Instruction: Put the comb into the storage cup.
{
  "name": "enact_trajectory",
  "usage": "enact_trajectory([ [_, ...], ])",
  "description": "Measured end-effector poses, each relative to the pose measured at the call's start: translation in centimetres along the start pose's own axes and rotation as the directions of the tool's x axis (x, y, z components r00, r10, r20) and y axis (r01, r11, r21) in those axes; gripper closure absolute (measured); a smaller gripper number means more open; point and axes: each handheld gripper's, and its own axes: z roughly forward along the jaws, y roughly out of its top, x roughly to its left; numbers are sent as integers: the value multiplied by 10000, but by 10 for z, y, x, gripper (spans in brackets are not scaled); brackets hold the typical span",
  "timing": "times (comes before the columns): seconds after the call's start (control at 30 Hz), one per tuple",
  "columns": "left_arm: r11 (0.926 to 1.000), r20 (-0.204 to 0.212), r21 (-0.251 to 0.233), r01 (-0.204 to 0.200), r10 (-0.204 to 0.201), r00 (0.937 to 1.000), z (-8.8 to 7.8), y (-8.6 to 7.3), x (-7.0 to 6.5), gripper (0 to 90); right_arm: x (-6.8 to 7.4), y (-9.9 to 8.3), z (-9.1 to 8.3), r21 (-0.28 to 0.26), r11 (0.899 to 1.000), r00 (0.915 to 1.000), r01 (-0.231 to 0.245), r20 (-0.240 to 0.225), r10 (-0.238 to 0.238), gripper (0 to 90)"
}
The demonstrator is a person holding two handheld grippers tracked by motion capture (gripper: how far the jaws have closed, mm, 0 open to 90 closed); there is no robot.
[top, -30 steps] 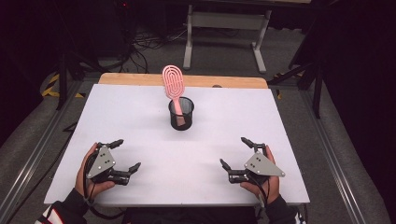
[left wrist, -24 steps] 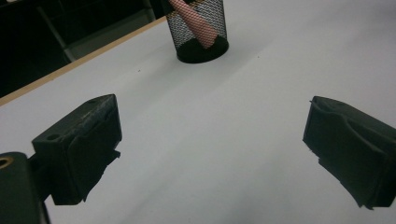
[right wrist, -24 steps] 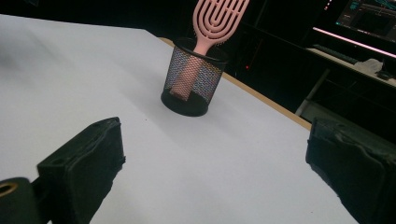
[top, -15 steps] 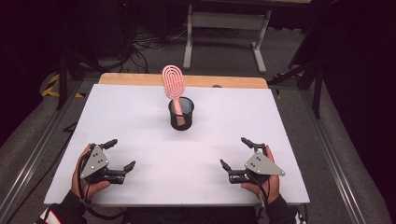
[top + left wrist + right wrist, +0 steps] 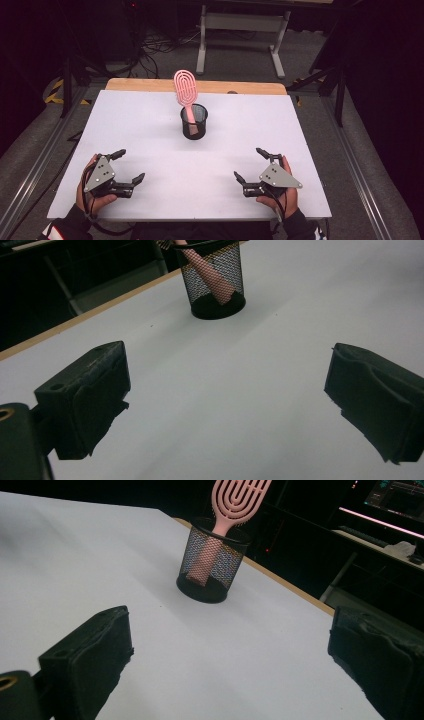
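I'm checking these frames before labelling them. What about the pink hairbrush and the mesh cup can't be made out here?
- Left gripper view: the pink hairbrush head is cut off by the top edge.
- Right gripper view: the brush head's top is cut off by the top edge.
- High view: the handle's lower end is veiled by the black mesh cup.

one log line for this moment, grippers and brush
left gripper: open, empty, near table edge | right gripper: open, empty | pink hairbrush: handle down in mesh cup, untouched
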Motion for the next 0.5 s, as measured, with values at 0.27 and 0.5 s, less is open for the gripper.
enact_trajectory([
  [0.27, 10000, 14, 30, -14, 14, 10000, 1, 1, -1, 52, 0, 1, -1, -71, 10000, 10000, 13, 29, -13, 44],
  [0.5, 10000, 43, 80, 21, -21, 10000, 2, 0, 0, 52, 0, 0, -1, -58, 10000, 10000, 10, 43, -9, 44],
])
